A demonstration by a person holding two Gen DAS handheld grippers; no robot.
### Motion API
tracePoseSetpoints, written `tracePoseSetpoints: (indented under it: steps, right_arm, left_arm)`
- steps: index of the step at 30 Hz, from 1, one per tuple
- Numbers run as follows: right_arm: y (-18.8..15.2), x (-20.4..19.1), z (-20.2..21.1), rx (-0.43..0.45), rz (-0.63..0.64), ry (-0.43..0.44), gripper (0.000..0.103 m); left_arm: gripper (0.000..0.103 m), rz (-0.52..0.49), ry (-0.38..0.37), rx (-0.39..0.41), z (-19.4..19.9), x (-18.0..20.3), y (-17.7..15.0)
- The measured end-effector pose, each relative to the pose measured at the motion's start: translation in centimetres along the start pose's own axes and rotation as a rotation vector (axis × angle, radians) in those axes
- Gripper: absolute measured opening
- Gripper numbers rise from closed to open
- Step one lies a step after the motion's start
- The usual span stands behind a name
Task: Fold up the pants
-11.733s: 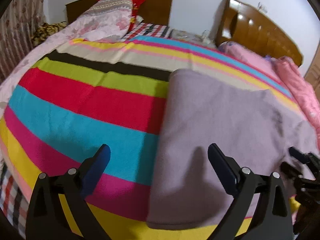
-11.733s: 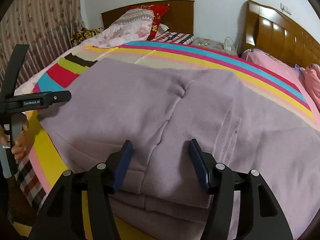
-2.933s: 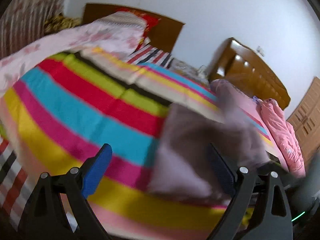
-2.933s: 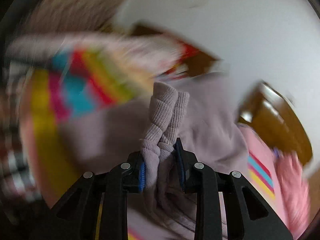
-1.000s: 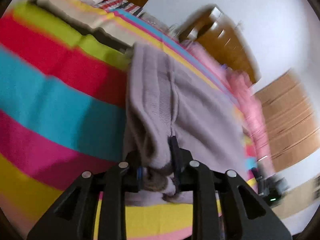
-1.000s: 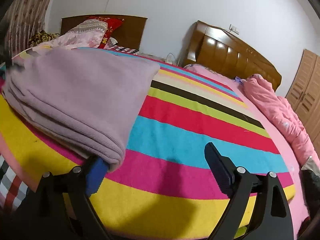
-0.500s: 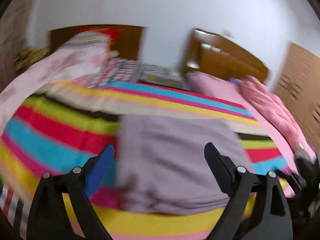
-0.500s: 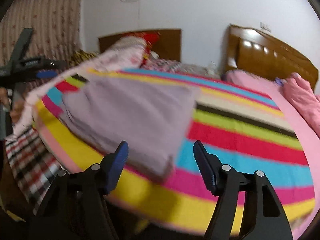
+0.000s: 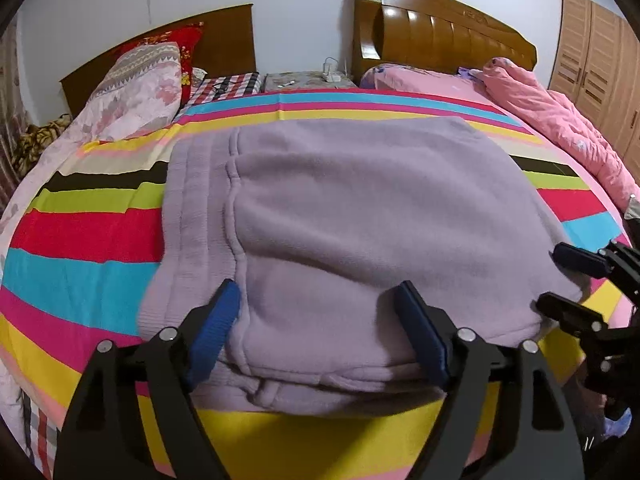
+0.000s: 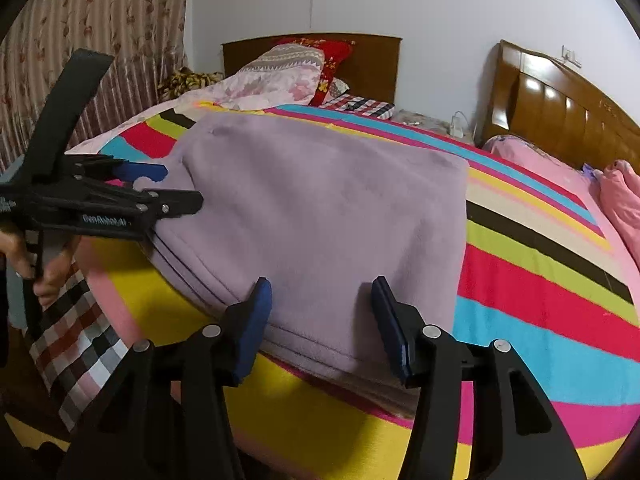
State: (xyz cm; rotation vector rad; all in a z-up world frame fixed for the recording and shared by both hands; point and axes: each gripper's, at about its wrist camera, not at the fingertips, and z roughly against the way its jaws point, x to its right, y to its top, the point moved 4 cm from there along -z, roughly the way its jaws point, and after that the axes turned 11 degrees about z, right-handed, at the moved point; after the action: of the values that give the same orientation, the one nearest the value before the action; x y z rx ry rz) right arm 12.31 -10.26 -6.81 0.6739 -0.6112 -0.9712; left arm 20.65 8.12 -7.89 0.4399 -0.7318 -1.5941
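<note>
The lilac fleece pants (image 9: 360, 216) lie folded into a thick, roughly square stack at the near edge of the bed, on the striped blanket (image 9: 80, 272) of red, cyan, yellow, lime and black bands. The left gripper (image 9: 320, 332) has its jaws spread wide, released and holding nothing; its blue-padded fingers (image 9: 216, 328) straddle the near edge of the stack, and the pads seem to rest against the fleece, though actual contact is hard to judge through the fisheye lens. The right gripper (image 10: 320, 320) is likewise released, its jaws wide apart over the near right part of the stack, empty. In the right wrist view the left gripper (image 10: 168, 186) appears at the stack's left edge, its fingers parted. The pants (image 10: 320, 208) show a smooth top layer, with several layers visible along the near edge and a ribbed band running along the left side. A pink floral quilt (image 9: 132, 96) and red pillow (image 9: 180, 44) lie at the far left, and a pink quilt (image 9: 560, 120) lies on the far right bed.
</note>
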Motion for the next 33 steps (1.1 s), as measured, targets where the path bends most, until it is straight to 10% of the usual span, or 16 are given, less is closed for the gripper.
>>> tracePoseSetpoints:
  steps: [22, 30, 33]
  right_arm:
    - [0.0, 0.2, 0.0, -0.056, 0.047, 0.076, 0.065]
    - [6.2, 9.8, -0.2, 0.132, -0.001, 0.211, 0.076]
    - [7.5, 13.3, -4.8, 0.083, -0.121, 0.341, 0.076]
  left_arm:
    - [0.081, -0.011, 0.018, 0.038, 0.5, 0.5, -0.3]
    - [0.092, -0.076, -0.035, 0.159, 4.6, 3.3, 5.1]
    - [0.091, -0.080, -0.034, 0.058, 1.0, 3.4, 5.4]
